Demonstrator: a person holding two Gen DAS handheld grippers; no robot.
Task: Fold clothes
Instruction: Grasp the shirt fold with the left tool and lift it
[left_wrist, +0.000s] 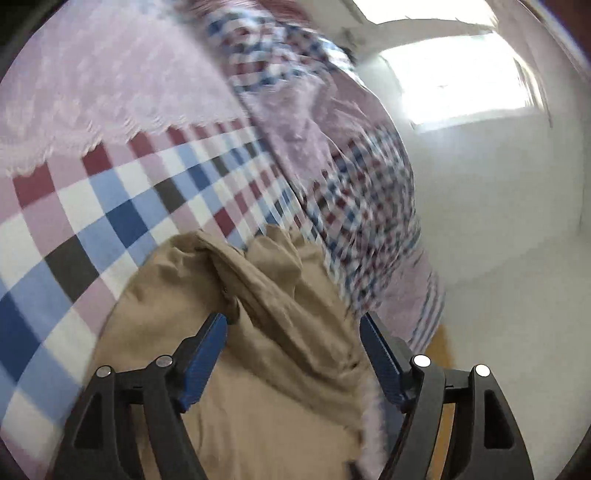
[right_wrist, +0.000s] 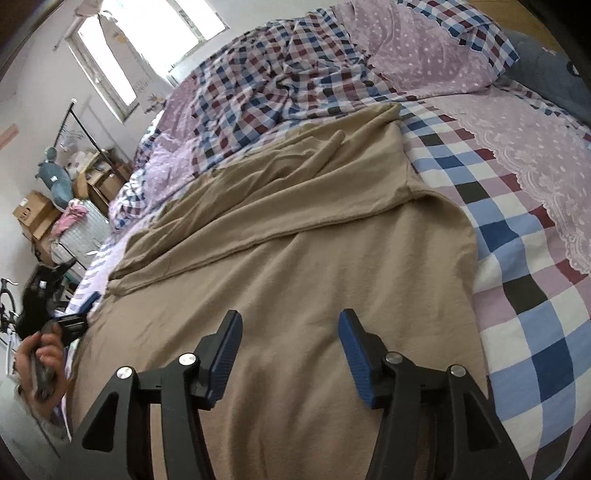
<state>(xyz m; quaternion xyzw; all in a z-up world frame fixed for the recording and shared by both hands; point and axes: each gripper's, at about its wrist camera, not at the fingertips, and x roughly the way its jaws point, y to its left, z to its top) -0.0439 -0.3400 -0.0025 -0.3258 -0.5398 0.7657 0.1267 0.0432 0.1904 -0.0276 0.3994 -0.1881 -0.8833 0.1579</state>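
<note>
On my left wrist feed, the checked bedsheet (left_wrist: 110, 206) filled the left side, with a pink lace-edged band (left_wrist: 92, 110) above it. The left gripper (left_wrist: 293, 325) had its blue fingers (left_wrist: 205, 360) spread apart, and a bunched fold of the tan garment (left_wrist: 266, 332) rose between them; the left finger's tip was touching the cloth, though I could not tell whether the right one did. To the right lay a rumpled checked quilt (left_wrist: 362, 206), blurred, and beyond it a white wall with a bright window (left_wrist: 461, 85).

On my right wrist feed, at the far left edge, a hand (right_wrist: 40, 362) gripped the other gripper's handle near the bed's edge, with cardboard boxes (right_wrist: 35, 214) and clutter behind it against the wall. The tan garment (right_wrist: 295, 258) was spread flat across the bed, one layer lying folded over the upper part with its edge running diagonally. My right gripper (right_wrist: 290, 321) hovered over the near part of the garment, fingers apart, holding nothing. Further right, the checked bedsheet (right_wrist: 517, 295) lay bare, and a pillow (right_wrist: 443, 59) sat at the top right.
</note>
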